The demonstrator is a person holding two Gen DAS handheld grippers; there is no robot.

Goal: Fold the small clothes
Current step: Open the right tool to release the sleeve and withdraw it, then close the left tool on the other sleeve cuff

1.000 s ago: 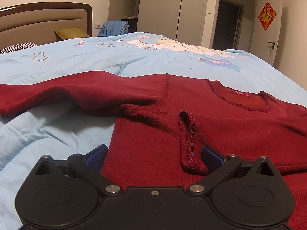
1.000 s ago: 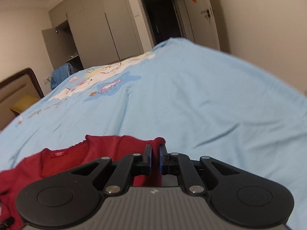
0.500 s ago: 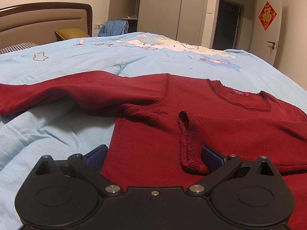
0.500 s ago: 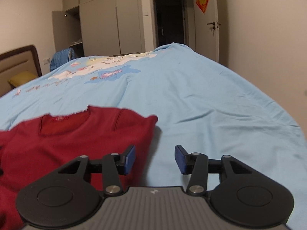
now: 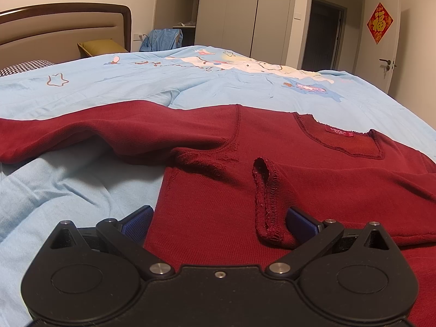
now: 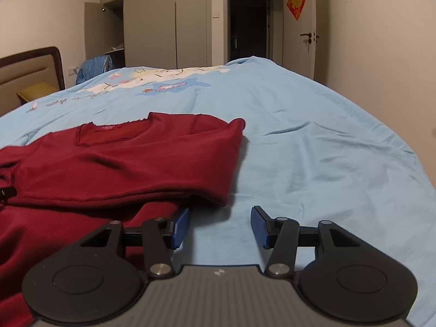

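Note:
A dark red long-sleeved top (image 5: 218, 190) lies on the light blue bed cover (image 5: 163, 81). One sleeve (image 5: 81, 133) stretches out to the left. The other sleeve is folded across the chest, its cuff (image 5: 265, 199) lying between my left gripper's fingers. My left gripper (image 5: 218, 222) is open wide over the top's lower body, holding nothing. In the right wrist view the top (image 6: 122, 163) lies at the left with its folded shoulder edge near the middle. My right gripper (image 6: 220, 226) is open and empty, just off the top's right edge over the cover.
The headboard (image 5: 65, 27) and a yellow pillow (image 5: 100, 46) are at the far left. Wardrobes (image 5: 239, 13), a dark doorway (image 5: 324, 32) and a door (image 5: 387, 41) stand beyond the bed. Blue clothing (image 5: 160, 39) hangs by the wardrobe. The bed's right edge (image 6: 408, 163) drops off.
My right gripper opened, let go of the top's shoulder fold, and drew back and level; the fold now lies flat. The left gripper has not moved.

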